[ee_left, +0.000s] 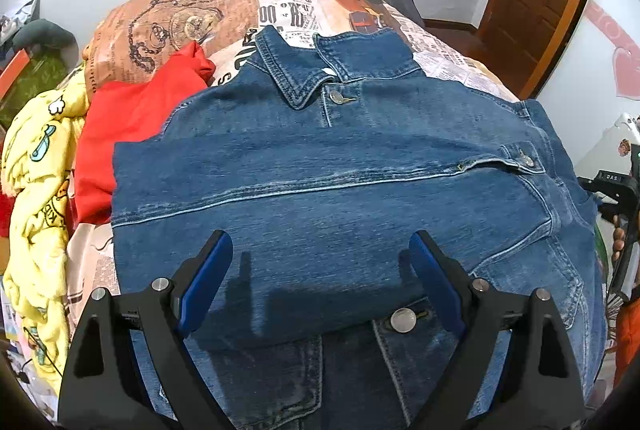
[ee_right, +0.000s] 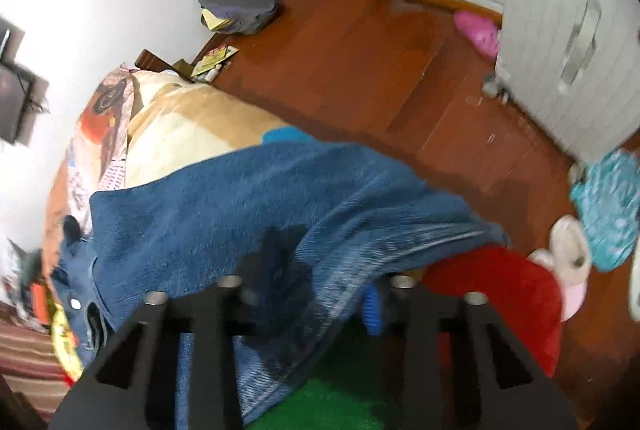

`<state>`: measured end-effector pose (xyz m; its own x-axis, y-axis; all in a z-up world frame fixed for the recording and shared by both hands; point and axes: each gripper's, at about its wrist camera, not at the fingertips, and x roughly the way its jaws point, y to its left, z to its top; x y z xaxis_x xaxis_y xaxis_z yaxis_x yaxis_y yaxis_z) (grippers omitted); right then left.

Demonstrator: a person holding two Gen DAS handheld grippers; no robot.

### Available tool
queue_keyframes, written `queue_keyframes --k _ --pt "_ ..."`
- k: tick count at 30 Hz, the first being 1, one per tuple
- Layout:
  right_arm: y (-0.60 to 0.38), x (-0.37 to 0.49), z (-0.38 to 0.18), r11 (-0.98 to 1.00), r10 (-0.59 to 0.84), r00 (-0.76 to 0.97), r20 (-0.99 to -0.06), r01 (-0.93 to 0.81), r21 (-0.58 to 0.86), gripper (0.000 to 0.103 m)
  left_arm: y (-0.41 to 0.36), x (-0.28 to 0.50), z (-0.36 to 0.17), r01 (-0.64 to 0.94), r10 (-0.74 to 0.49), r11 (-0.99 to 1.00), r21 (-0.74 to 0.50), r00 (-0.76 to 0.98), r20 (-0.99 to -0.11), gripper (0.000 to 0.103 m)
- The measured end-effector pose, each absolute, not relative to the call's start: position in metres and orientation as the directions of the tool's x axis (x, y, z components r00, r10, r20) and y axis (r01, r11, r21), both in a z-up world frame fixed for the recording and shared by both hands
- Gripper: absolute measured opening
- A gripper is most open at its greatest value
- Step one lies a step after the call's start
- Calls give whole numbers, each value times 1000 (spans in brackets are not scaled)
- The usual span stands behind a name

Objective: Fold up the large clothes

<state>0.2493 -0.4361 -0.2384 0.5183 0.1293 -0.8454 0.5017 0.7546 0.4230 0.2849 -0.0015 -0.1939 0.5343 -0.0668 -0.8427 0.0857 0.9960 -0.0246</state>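
A blue denim jacket [ee_left: 320, 169] lies front up on the bed, collar at the far end, one sleeve folded across its chest. My left gripper [ee_left: 320, 262] hovers open just above the jacket's lower front, blue pads wide apart, holding nothing. In the blurred right wrist view the jacket's edge [ee_right: 260, 213] hangs over the bed side and drapes over my right gripper [ee_right: 312, 294]. Its left finger is hidden under the cloth; one blue pad [ee_right: 373, 310] shows. I cannot tell whether it grips the denim.
A red garment [ee_left: 132, 133] and a yellow printed blanket [ee_left: 36, 213] lie left of the jacket. The newspaper-print bedspread [ee_left: 288, 5] covers the bed. The wooden floor [ee_right: 360, 49] holds a grey bag [ee_right: 240, 3], slippers [ee_right: 568, 250] and a white drawer unit [ee_right: 560, 29].
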Motion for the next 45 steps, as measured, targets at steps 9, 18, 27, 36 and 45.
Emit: queue_keyframes --k 9,18,27,36,45 --pt "-374 239 -109 939 -3 709 -705 244 241 10 5 274 -185 89 -65 996 -17 569 -820 90" --pt "-245 225 -46 963 264 753 -603 -167 213 10 16 258 -173 92 -75 995 -24 603 -794 90" --pt "-165 230 -148 923 343 475 -811 -330 197 12 29 244 -180 81 -80 996 -39 591 -803 90" --pt "-164 220 -153 914 349 363 -864 -335 229 47 36 243 -194 60 -81 997 -57 561 -824 90" --pt "-232 225 -136 940 337 482 -808 -133 313 67 29 248 -190 66 -102 995 -79 566 -818 90"
